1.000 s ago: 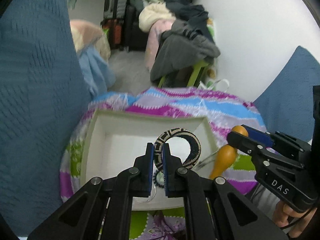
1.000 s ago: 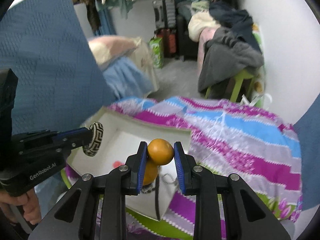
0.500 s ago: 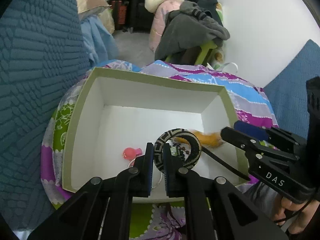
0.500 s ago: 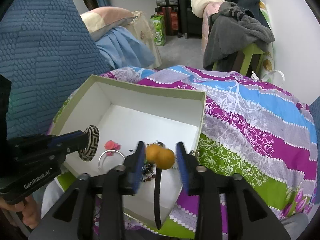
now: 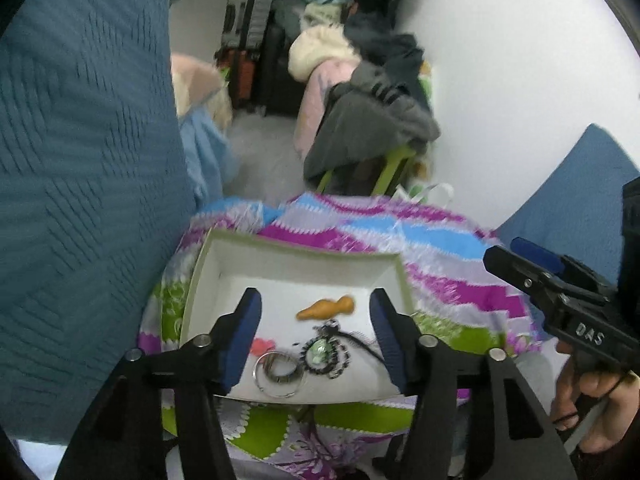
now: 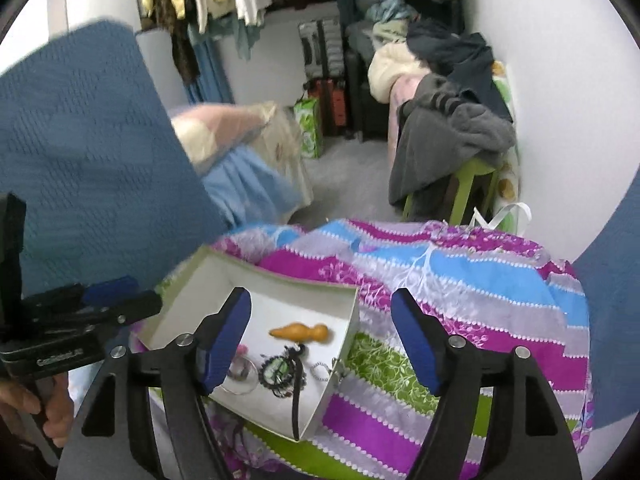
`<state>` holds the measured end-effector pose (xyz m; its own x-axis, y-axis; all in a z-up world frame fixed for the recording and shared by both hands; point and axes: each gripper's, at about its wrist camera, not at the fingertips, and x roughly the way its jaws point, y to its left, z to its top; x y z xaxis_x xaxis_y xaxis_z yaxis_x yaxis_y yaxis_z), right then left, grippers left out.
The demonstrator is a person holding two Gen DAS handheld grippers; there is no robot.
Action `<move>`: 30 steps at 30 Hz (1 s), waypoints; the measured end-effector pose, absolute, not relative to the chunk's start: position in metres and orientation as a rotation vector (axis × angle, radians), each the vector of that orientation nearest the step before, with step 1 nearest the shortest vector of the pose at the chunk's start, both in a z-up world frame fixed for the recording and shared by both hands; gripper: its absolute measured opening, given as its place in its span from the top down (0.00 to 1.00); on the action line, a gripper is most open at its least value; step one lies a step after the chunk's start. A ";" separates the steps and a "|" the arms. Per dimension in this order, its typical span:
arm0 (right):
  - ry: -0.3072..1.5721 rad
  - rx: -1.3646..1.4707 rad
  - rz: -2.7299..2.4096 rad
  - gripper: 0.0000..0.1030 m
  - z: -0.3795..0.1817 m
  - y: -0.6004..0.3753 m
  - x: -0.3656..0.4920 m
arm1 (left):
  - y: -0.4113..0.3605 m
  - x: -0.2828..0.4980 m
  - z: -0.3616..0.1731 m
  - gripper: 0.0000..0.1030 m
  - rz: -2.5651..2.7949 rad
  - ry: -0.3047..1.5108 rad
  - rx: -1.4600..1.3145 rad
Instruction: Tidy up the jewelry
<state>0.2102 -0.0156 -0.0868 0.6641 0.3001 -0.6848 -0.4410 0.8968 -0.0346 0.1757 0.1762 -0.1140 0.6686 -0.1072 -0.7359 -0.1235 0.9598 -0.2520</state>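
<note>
left gripper (image 5: 316,332): fingers spread wide, nothing between them; held above the box (image 5: 288,252), near edge of it under the tips.
right gripper (image 6: 320,338): fingers spread wide too, empty; box sits low between and left of the tips.
jewelry location: all visible pieces lie on the white box floor. Orange pendant (image 5: 326,309) ahead of the left tips, about centre of the gap. Beaded necklace (image 5: 326,354) with green stone just nearer than it. Metal bangle (image 5: 279,372) close to the left finger. Pink piece (image 5: 262,346) half hidden behind that finger.
patterned bangle: not visible in either view, cannot tell where it is.
looks: pendant smooth, gourd-shaped, lying on its side. Necklace dark, bunched, with a black cord (image 6: 297,396) trailing over the near box wall.
risk 1: cord hangs out; a finger passing could snag it and drag the necklace out.
risk 2: box rests on soft striped bedding (image 6: 460,300); a push on the rim could tip it.
risk 3: frames are blurred, so small pieces are easy to miss.
</note>
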 end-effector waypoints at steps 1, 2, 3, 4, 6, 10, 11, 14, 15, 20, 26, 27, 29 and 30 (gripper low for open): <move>0.722 -0.195 0.418 0.21 -0.080 -0.018 0.208 | 0.175 0.170 -0.101 0.40 0.013 0.815 -0.284; 0.702 -0.186 0.415 0.15 -0.071 -0.021 0.205 | 0.174 0.168 -0.092 0.34 0.017 0.796 -0.272; 0.677 -0.178 0.417 0.12 -0.062 -0.023 0.200 | 0.172 0.163 -0.081 0.29 0.021 0.773 -0.255; 0.658 -0.172 0.419 0.07 -0.055 -0.024 0.195 | 0.168 0.156 -0.068 0.22 0.027 0.744 -0.229; 0.621 -0.154 0.427 0.02 -0.039 -0.027 0.185 | 0.161 0.147 -0.051 0.21 0.033 0.701 -0.197; 0.531 -0.119 0.404 0.00 -0.015 -0.034 0.162 | 0.146 0.127 -0.023 0.20 0.043 0.651 -0.179; 0.512 -0.115 0.398 0.00 -0.010 -0.036 0.156 | 0.140 0.122 -0.017 0.20 0.042 0.642 -0.169; 0.478 -0.122 0.383 0.00 -0.002 -0.036 0.140 | 0.128 0.107 -0.006 0.20 0.047 0.625 -0.156; 0.475 -0.125 0.388 0.00 -0.001 -0.037 0.136 | 0.123 0.102 -0.002 0.20 0.049 0.616 -0.152; 0.465 -0.119 0.383 0.00 -0.004 -0.042 0.113 | 0.111 0.082 0.006 0.20 0.050 0.594 -0.137; 0.425 -0.082 0.324 0.00 -0.011 -0.058 0.088 | 0.112 0.066 0.001 0.20 0.097 0.607 -0.190; 0.432 -0.086 0.324 0.00 -0.015 -0.059 0.084 | 0.112 0.064 -0.002 0.20 0.106 0.617 -0.194; 0.445 -0.102 0.330 0.00 -0.021 -0.059 0.079 | 0.112 0.059 -0.006 0.20 0.121 0.623 -0.196; 0.444 -0.109 0.331 0.00 -0.023 -0.059 0.076 | 0.112 0.057 -0.008 0.20 0.127 0.628 -0.196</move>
